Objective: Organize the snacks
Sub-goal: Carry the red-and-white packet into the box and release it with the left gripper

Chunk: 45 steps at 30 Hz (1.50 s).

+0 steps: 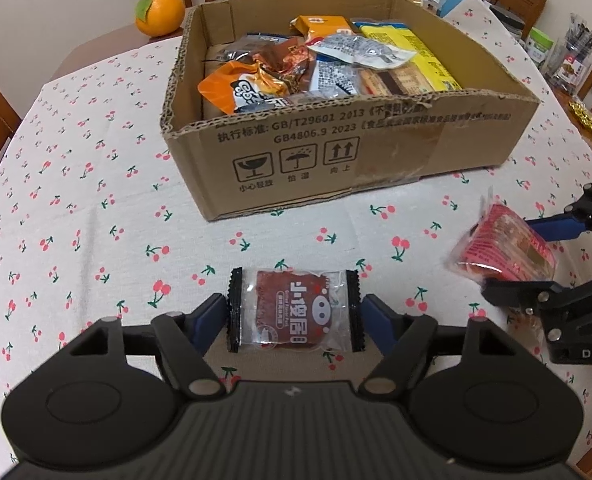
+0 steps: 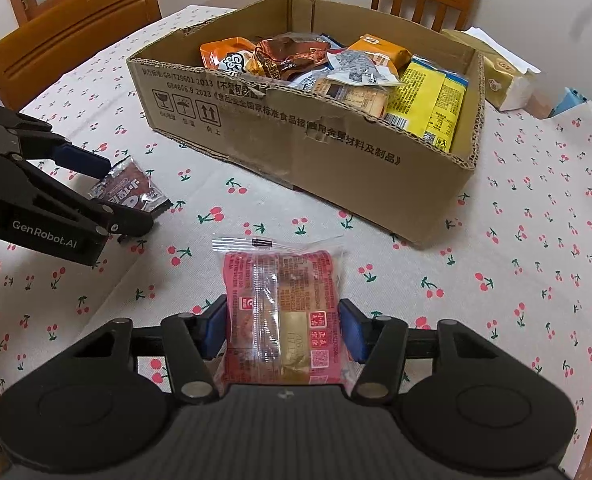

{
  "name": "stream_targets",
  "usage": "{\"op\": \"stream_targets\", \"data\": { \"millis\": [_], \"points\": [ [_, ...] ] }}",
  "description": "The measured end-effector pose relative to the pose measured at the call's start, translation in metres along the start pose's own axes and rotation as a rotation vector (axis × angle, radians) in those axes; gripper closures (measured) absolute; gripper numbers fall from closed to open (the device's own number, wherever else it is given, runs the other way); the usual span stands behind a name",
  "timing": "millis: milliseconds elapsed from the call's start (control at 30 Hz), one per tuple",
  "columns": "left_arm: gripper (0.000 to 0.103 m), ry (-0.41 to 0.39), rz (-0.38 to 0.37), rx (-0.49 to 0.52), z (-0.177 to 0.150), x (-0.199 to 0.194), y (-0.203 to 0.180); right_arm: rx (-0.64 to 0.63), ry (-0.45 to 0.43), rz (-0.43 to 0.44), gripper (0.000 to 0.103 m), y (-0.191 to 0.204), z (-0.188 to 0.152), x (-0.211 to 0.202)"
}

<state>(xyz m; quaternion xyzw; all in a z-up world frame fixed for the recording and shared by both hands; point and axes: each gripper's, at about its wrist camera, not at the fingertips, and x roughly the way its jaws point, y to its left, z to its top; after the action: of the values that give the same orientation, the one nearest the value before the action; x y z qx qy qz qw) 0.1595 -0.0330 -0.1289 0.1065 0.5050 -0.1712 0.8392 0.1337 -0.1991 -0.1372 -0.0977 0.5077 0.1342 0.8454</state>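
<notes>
My left gripper [image 1: 294,314] is shut on a clear packet with a dark red snack [image 1: 294,312], gripping its black crimped ends just above the tablecloth. My right gripper [image 2: 282,328] is shut on a red and gold snack packet [image 2: 282,312]. That packet also shows in the left wrist view [image 1: 503,246], at the right. The dark packet shows in the right wrist view [image 2: 130,190], at the left, held by the left gripper [image 2: 118,196]. A cardboard box [image 1: 375,152] full of several snack packets [image 1: 319,68] stands beyond both grippers.
A cherry-print tablecloth [image 1: 96,208] covers the table. An orange [image 1: 160,14] sits behind the box's far left corner. Wooden chairs [image 2: 72,28] stand around the table. A tissue pack [image 2: 499,76] and jars [image 1: 567,56] crowd the right side.
</notes>
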Motion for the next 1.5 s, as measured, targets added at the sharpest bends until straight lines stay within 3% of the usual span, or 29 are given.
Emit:
{"op": "stream_targets", "data": {
  "millis": [433, 567, 967, 1267, 1500],
  "points": [
    [0.019, 0.010, -0.018, 0.013, 0.002, 0.004, -0.002, -0.005, -0.002, 0.008, 0.039, 0.000, 0.000, 0.000],
    [0.028, -0.001, -0.028, 0.021, 0.002, 0.003, -0.002, -0.009, -0.003, 0.005, 0.039, 0.000, 0.000, 0.001],
    [0.044, 0.008, -0.066, 0.031, 0.006, -0.004, 0.000, 0.003, 0.003, 0.002, 0.042, 0.000, 0.001, -0.004],
    [0.044, 0.035, -0.102, 0.044, 0.012, -0.012, 0.006, 0.009, -0.003, 0.022, 0.042, -0.003, 0.006, -0.021],
    [0.044, 0.025, -0.159, 0.112, 0.028, -0.050, 0.006, -0.014, -0.003, 0.035, 0.042, -0.003, 0.013, -0.042]
  ]
}}
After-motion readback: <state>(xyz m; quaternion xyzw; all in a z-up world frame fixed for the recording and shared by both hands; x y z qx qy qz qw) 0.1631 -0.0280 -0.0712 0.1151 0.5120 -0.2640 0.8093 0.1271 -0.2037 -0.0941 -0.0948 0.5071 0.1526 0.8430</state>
